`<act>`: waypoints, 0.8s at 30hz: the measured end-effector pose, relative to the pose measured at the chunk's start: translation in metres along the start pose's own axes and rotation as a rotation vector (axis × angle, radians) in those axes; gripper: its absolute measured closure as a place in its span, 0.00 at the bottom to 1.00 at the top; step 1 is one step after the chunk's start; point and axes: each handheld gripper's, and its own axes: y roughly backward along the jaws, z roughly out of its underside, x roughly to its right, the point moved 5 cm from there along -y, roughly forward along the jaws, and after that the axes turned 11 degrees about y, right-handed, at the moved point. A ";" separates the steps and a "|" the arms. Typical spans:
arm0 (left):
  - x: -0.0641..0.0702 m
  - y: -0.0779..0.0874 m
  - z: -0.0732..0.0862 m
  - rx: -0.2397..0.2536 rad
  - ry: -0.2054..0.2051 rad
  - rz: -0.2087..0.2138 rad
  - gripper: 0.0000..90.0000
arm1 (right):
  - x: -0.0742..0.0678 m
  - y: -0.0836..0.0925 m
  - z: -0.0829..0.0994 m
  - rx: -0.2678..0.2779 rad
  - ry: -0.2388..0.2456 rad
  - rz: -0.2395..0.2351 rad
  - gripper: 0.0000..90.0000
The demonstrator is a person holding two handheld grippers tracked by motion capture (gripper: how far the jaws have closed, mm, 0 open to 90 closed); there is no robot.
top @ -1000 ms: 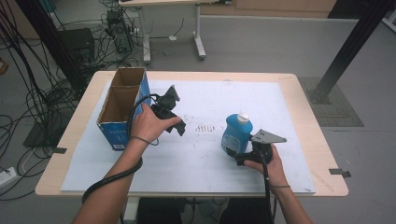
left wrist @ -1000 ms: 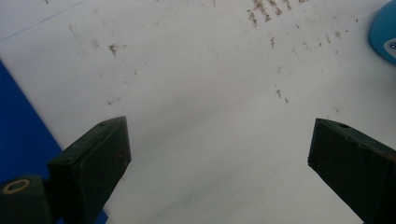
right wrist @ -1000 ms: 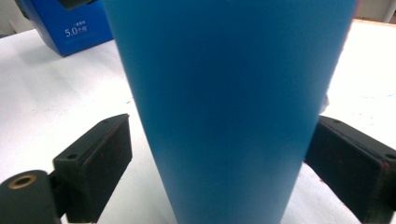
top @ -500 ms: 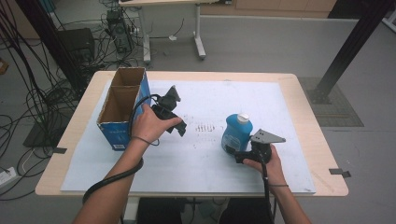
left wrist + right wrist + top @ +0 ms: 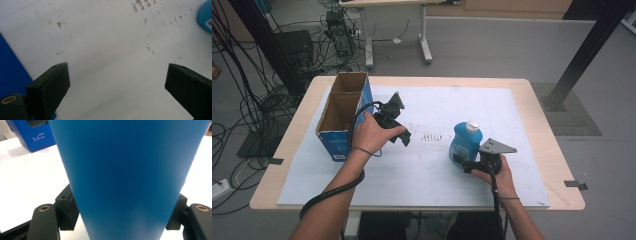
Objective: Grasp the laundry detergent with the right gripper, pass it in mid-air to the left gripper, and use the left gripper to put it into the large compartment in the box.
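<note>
A blue plastic bottle with a white cap [image 5: 466, 141] is standing upright on the white sheet [image 5: 512, 115] that is covering the light wooden table [image 5: 552, 150], right of the table's middle and toward the near edge. The right gripper [image 5: 468, 163] is reaching in from the near side, its jaws pressing against the bottle's lower body on both sides; in the right gripper view the blue body [image 5: 125, 175] is sitting squarely between the two black jaws, each one touching it, so the right gripper [image 5: 123, 213] is gripping the bottle. The person's right hand [image 5: 492, 175] is wrapping around the handle just below the grey three-cornered plate [image 5: 496, 147]. Further left, the left hand [image 5: 369, 134] is holding the left gripper [image 5: 399, 127] above the sheet, just right of a tall open blue cardboard box with a brown inside [image 5: 343, 116] that is standing near the table's left edge. In the left gripper view the left gripper [image 5: 117, 87] is showing its jaws spread wide with nothing between them, looking down on the white sheet [image 5: 105, 62] with its scattered brown specks [image 5: 147, 15]; a strip of the blue box [image 5: 10, 72] is lying along the left edge and a corner of the bottle [image 5: 206, 16] is peeking in at the upper right. On the grey floor at the far left, black cables [image 5: 257, 100] are trailing beside the table.
</note>
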 end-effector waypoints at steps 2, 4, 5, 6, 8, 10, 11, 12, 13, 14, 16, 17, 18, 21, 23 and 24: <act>0.000 0.000 0.000 0.003 -0.003 0.002 0.07 | 0.000 0.000 0.000 -0.001 -0.001 0.002 0.37; 0.000 0.001 0.000 0.003 -0.001 0.002 0.07 | 0.000 0.000 0.000 -0.001 -0.003 0.005 0.38; 0.000 0.001 0.000 0.003 -0.001 0.002 0.07 | 0.000 0.000 0.001 0.000 -0.001 0.007 0.39; 0.000 0.001 0.000 0.004 -0.002 0.001 0.07 | 0.000 0.000 0.001 0.000 0.001 0.008 0.40; 0.000 0.001 0.000 0.004 -0.002 0.002 0.07 | -0.001 0.001 0.001 0.002 0.006 0.016 0.42; 0.001 0.001 0.000 0.005 -0.004 0.002 0.07 | -0.001 0.001 0.001 0.002 0.010 0.019 0.43; 0.001 0.001 0.000 0.006 -0.003 0.003 0.07 | -0.002 0.001 0.001 0.002 0.012 0.020 0.43; 0.001 0.001 0.000 0.004 -0.005 0.003 0.07 | -0.002 0.001 0.001 0.002 0.015 0.021 0.43; 0.001 0.001 0.000 0.005 -0.005 0.003 0.07 | -0.002 0.001 0.001 0.002 0.017 0.022 0.43; 0.002 0.000 0.001 0.003 -0.007 0.002 0.07 | -0.002 0.001 0.001 0.001 0.019 0.023 0.43; 0.002 0.000 0.001 0.002 -0.004 0.003 0.07 | -0.002 0.001 0.001 0.001 0.022 0.023 0.44; 0.002 -0.001 0.001 0.001 -0.003 0.004 0.07 | -0.002 0.001 0.000 0.000 0.023 0.023 0.44; 0.002 -0.001 0.001 -0.003 -0.005 0.002 0.07 | -0.002 0.001 0.000 -0.001 0.023 0.023 0.44; 0.002 -0.002 0.002 -0.003 -0.003 0.004 0.07 | -0.002 0.001 0.000 -0.001 0.024 0.023 0.44; 0.003 -0.004 0.003 -0.011 -0.004 0.004 0.07 | -0.002 0.001 0.000 0.000 0.023 0.024 0.44; 0.003 -0.004 0.004 -0.012 -0.005 0.004 0.07 | -0.002 0.001 0.001 0.001 0.023 0.024 0.44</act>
